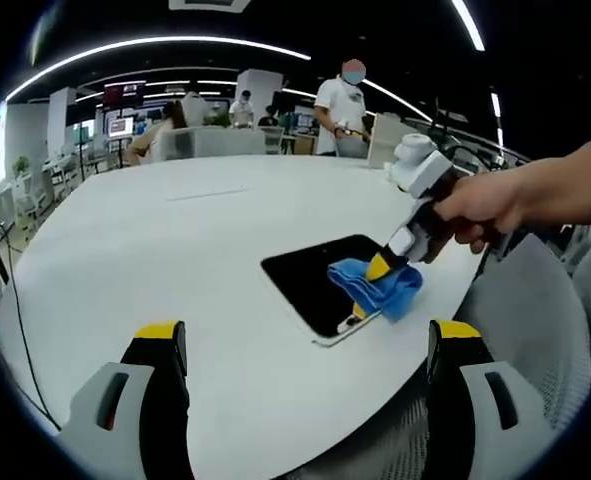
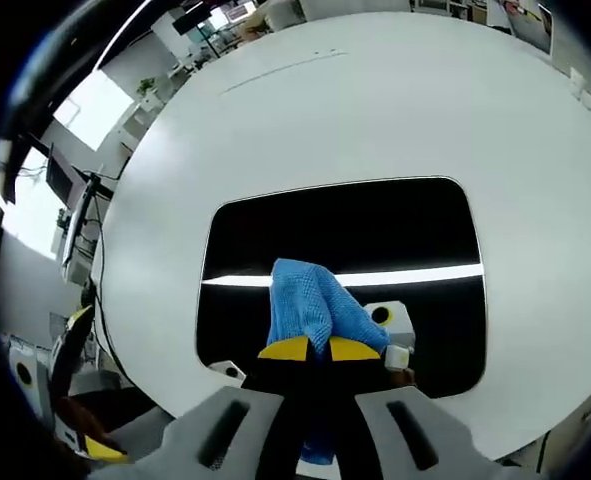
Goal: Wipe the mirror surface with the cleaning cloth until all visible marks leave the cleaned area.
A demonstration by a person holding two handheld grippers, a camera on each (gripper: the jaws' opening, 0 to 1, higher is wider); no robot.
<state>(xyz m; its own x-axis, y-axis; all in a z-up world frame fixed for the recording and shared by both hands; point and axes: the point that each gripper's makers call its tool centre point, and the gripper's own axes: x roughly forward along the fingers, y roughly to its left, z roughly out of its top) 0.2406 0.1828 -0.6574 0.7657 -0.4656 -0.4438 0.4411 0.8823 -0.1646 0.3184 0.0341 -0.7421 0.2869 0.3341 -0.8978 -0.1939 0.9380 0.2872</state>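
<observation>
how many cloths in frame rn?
1. Blue cloth pinched in the right tongs, resting on the mirror on the white table. Left tongs open, empty.

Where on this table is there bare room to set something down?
The white table lies bare from the mirror to its far rim, and between the mirror and the left gripper. It is crowded at the mirror's near corner, where the right gripper presses the blue cloth.

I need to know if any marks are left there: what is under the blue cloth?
The cloth, gripped by the right gripper, lies on the dark mirror on the white table. The glass beneath the cloth is covered, so marks there cannot be judged.
</observation>
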